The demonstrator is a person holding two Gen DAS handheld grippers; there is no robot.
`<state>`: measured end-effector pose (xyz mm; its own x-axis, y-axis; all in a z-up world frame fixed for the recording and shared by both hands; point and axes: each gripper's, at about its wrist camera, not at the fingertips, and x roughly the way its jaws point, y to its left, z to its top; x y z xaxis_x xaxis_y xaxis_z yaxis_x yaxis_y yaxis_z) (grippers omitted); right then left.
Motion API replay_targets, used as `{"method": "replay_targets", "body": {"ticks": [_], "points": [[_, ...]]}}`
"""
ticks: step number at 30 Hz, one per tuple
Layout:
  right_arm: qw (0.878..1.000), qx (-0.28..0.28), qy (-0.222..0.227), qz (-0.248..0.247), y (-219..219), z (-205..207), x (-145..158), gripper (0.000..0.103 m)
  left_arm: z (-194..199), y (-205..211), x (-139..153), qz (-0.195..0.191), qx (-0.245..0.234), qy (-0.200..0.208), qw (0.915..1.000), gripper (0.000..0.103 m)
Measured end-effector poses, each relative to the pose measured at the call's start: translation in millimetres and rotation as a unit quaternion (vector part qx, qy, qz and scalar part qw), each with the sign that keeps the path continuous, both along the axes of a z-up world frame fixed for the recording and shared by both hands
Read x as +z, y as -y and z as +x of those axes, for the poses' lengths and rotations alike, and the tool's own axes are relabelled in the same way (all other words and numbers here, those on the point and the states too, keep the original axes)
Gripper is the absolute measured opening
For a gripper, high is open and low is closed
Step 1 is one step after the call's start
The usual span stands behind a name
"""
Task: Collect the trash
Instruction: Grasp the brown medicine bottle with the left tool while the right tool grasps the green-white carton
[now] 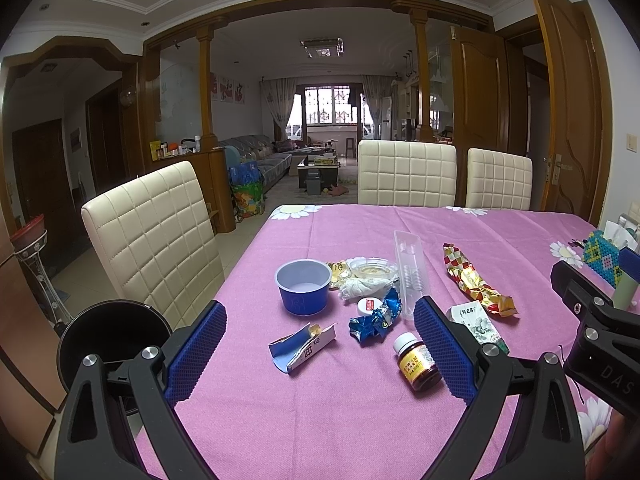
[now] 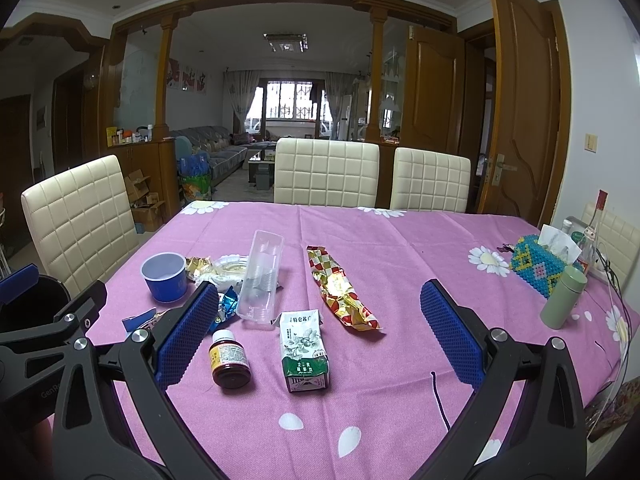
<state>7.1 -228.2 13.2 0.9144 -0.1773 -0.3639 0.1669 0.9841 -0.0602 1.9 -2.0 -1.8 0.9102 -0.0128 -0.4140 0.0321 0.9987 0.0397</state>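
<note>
Trash lies on the pink tablecloth (image 1: pixel 360 420): a blue cup (image 1: pixel 303 286), a torn blue carton piece (image 1: pixel 300 348), a crumpled blue wrapper (image 1: pixel 376 320), a brown pill bottle (image 1: pixel 418 362), a green-white carton (image 2: pixel 305 350), a clear plastic tray (image 2: pixel 262 276) and a gold-red wrapper (image 2: pixel 340 292). My left gripper (image 1: pixel 320 352) is open above the near table edge, with the torn piece and the bottle ahead between its fingers. My right gripper (image 2: pixel 320 336) is open too, and the carton lies ahead between its fingers. Neither holds anything.
A black round bin (image 1: pixel 112 340) sits low at the left, beside the table corner. Cream chairs (image 1: pixel 406 172) stand along the far and left sides. A beaded tissue box (image 2: pixel 540 264), a green flask (image 2: pixel 564 298) and a cable are at the table's right end.
</note>
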Motion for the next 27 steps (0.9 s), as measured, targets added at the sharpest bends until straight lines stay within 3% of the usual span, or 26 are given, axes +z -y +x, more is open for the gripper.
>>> {"method": "replay_targets", "body": {"ticks": [7,12,19,27], "points": [[1.000,-0.008,-0.016,0.006,10.0,9.0,-16.0,0.099,8.6,-0.2,-6.7,0.002,0.007,0.001,1.0000,0.092],[0.999,-0.013,-0.044,-0.006,15.7,30.7,-36.5,0.099,29.4,1.1,-29.8,0.007,0.002,-0.034,0.9994,0.092],[0.994,0.004,-0.113,-0.002,32.0,61.0,-87.5,0.086,48.5,17.2,-67.1,0.017,-0.044,-0.074,0.9962,0.092],[0.983,0.054,-0.163,0.058,60.8,83.4,-123.8,0.076,75.3,52.7,-97.7,0.019,-0.091,-0.127,0.9875,0.092]]}}
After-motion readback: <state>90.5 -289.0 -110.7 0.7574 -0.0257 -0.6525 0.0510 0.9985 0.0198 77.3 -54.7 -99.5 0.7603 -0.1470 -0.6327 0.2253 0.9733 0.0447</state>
